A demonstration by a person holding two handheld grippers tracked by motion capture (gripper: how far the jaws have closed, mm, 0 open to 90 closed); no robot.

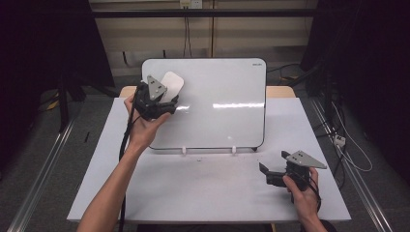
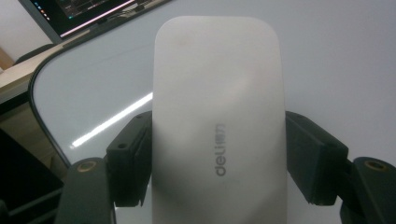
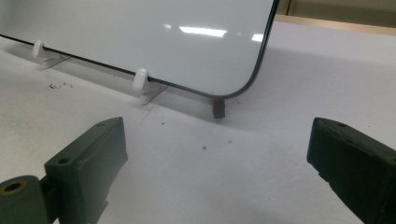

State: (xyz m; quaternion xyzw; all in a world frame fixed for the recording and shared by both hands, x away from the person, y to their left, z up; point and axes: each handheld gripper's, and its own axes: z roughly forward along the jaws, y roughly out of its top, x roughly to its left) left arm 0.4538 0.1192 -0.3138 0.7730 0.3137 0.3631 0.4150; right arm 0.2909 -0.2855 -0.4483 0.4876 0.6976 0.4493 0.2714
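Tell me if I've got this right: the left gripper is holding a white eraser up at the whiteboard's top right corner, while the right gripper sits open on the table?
Not quite. The left gripper holds the white eraser at the whiteboard's top left corner, not the top right, as the high view shows. The rest stands: the right gripper sits open, low over the table.

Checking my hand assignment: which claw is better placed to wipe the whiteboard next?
Left. The left claw already grips the white rounded plastic eraser against the white glossy whiteboard; the right claw sits open and empty near the table's edge.
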